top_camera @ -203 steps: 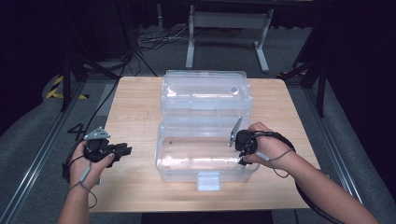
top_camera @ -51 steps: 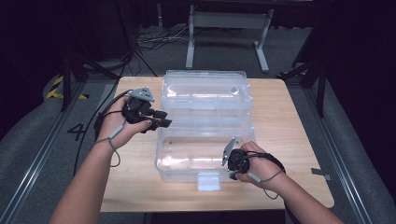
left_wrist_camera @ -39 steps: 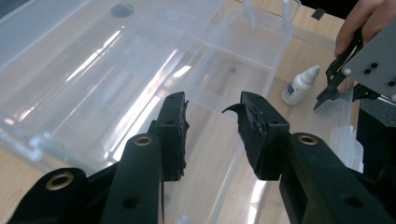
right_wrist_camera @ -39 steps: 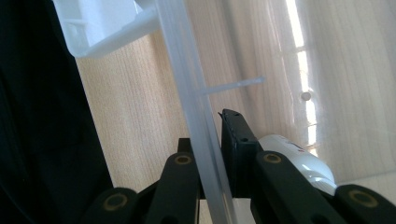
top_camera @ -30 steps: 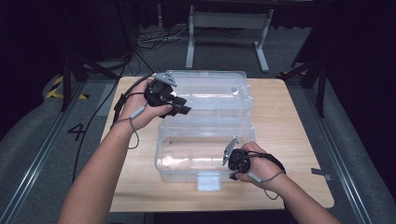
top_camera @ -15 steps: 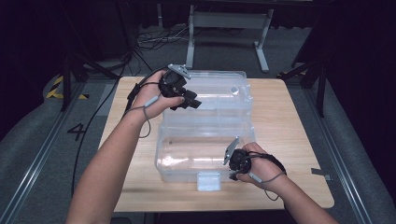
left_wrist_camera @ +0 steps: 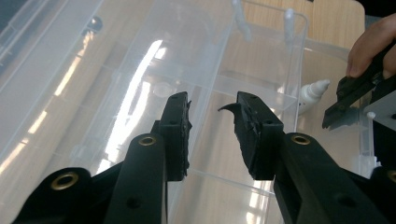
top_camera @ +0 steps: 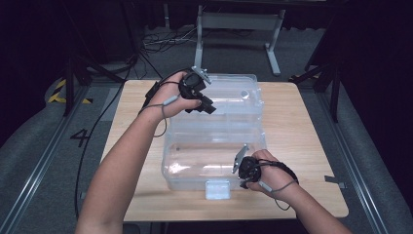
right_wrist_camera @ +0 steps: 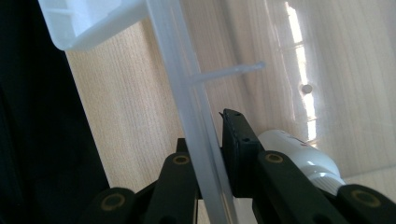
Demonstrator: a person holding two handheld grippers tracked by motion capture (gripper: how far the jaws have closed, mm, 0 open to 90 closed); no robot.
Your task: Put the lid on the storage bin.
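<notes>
Box: I see a clear plastic storage box [top_camera: 214,146] lying open near the middle of the worktop, hinged lid [top_camera: 229,97] folded back on the far side, base nearest me. Its walls are thin, glossy and see-through, with rounded corners and moulded ribs.
Latch: a frosted, squarish white tab [top_camera: 217,189] sits on the front wall of the base.
Worktop: pale wood with a fine straight grain and a matte, flat, rectangular top [top_camera: 311,146].
Left gripper: in the high view my left gripper [top_camera: 207,105] hangs over the near left part of the lid. Its own camera shows the black fingers [left_wrist_camera: 177,133] standing moderately apart, rough rubbery pads facing each other, one pad torn into a small curl at the tip. They have just been closing, and nothing but the clear lid wall behind shows between them.
Right gripper: my right gripper [top_camera: 239,168] is at the right front corner of the base. In its own view the black fingers [right_wrist_camera: 236,149] sit narrow, clamped on the thin upright translucent wall [right_wrist_camera: 191,107] of the box, one pad each side.
Bottle: a small smooth white plastic dropper bottle [right_wrist_camera: 299,156] with a ridged cap lies inside the base, just beside my right fingers; from the left gripper view its pointed tip [left_wrist_camera: 314,91] shows through the clear wall.
Floor: grey carpet [top_camera: 44,146] around the worktop, with black cables [top_camera: 160,41] at the back.
</notes>
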